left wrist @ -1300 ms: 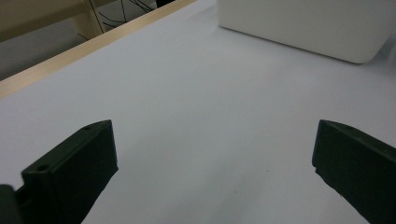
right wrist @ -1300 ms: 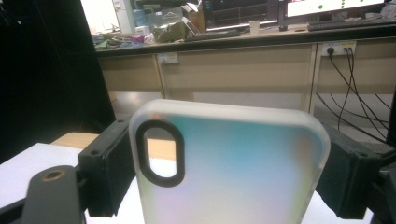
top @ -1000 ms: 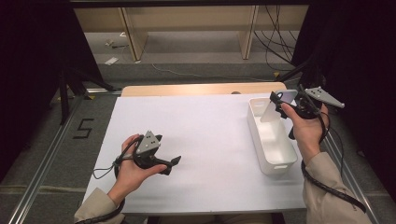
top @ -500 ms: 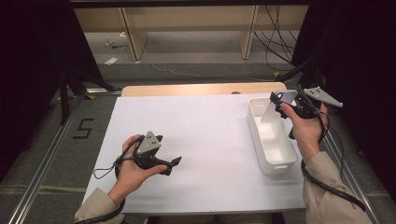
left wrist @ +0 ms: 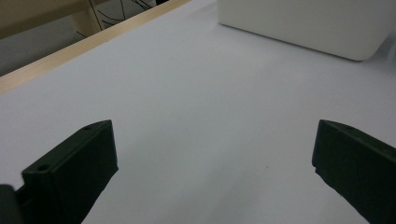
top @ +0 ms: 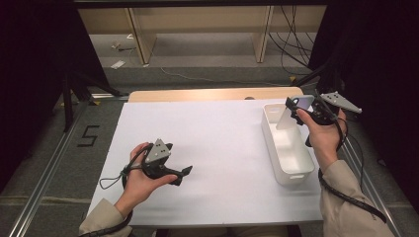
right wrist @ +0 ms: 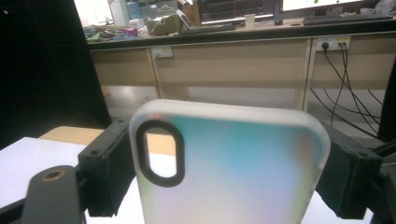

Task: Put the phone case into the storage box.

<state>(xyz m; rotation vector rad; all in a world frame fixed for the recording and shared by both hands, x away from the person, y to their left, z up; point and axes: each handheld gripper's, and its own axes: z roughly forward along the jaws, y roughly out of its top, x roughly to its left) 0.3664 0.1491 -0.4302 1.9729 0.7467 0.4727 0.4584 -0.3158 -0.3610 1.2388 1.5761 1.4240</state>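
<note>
phone case clamped in right gripper (above bin)

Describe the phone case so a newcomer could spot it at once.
Find the white bin at the table's right side. Above its far end the right gripper clamps the phone case: frosted, translucent, with a black-ringed oval camera cutout.

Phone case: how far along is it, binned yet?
Done: the right claw has the phone case clamped by its sides and raised over the white bin. In hand: holding it above the bin's far end. Left: lower and release it inside. The left claw rests open on the table.
</note>
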